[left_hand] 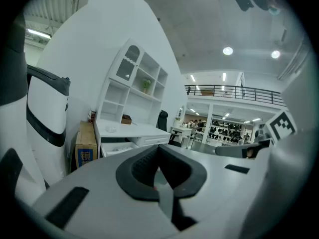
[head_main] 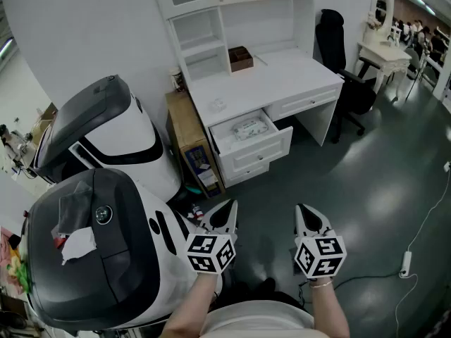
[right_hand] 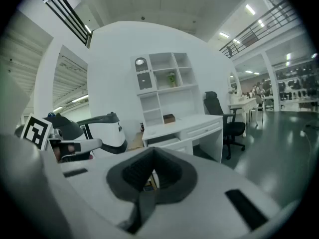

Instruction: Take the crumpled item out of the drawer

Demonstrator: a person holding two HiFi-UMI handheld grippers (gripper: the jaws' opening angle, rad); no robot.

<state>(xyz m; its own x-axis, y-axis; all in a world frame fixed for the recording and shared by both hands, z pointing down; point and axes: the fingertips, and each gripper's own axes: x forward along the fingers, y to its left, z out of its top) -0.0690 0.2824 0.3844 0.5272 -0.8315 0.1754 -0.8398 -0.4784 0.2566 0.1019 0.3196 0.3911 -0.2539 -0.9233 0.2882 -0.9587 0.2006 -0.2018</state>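
Note:
The white desk (head_main: pixel 282 76) stands against the far wall, and its upper left drawer (head_main: pixel 262 146) is pulled open. A pale crumpled item (head_main: pixel 248 127) lies inside that drawer. My left gripper (head_main: pixel 227 213) and right gripper (head_main: pixel 307 215) are held low near my body, well short of the desk, side by side. Both are shut with nothing between the jaws. The left gripper view shows the shut left gripper (left_hand: pixel 158 169) with the open drawer (left_hand: pixel 117 147) far off. In the right gripper view the right gripper (right_hand: pixel 149 176) points at the desk (right_hand: pixel 184 126).
Two big white-and-black machines (head_main: pixel 106 139) (head_main: pixel 91 259) fill the left side. A cardboard box (head_main: pixel 192 143) leans against the desk's left end. A black office chair (head_main: pixel 342 55) stands right of the desk. On the desk are a brown box (head_main: pixel 240 58) and a small white object (head_main: pixel 217 105). A power strip (head_main: pixel 406 263) lies on the grey floor.

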